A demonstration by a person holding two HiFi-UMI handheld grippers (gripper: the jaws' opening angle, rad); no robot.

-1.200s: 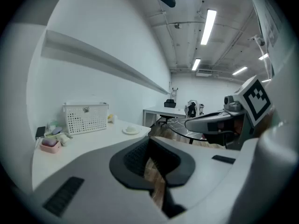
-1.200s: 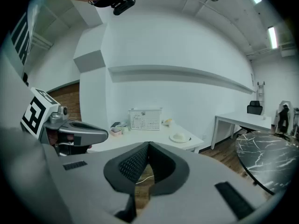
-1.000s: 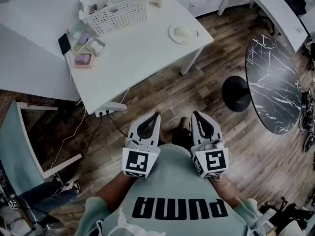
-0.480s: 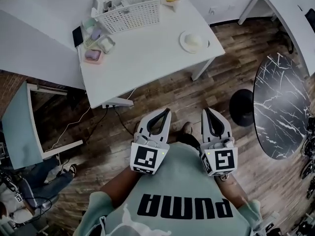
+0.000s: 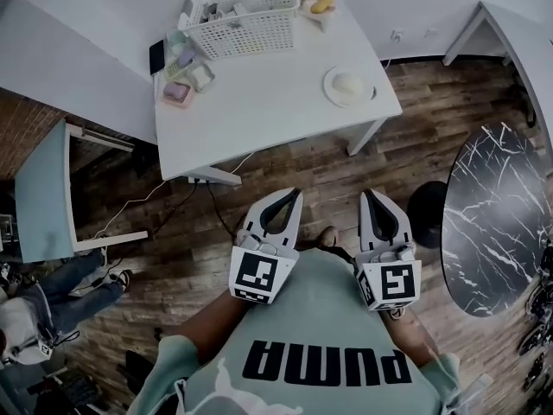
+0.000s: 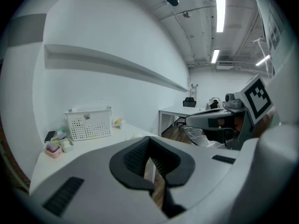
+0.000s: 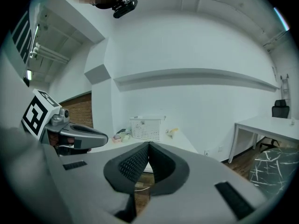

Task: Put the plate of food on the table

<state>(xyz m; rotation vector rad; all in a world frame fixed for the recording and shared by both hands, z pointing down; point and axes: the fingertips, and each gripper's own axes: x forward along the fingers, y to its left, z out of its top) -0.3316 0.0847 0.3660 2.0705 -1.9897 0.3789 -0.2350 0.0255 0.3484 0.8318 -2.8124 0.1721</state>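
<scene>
Scanning from the upper left, small containers and a white basket crowd the far end of the table. At lower centre, the left hand-held gripper is clenched on nothing, its tips meeting. The plate of food sits at upper centre-right, on the table near its right edge and well apart from both grippers. The right hand-held gripper is likewise closed and empty. By my judgement the approach comes first: step closer, open one pair of jaws wide, take the rim from the side, and keep the plate level.
</scene>
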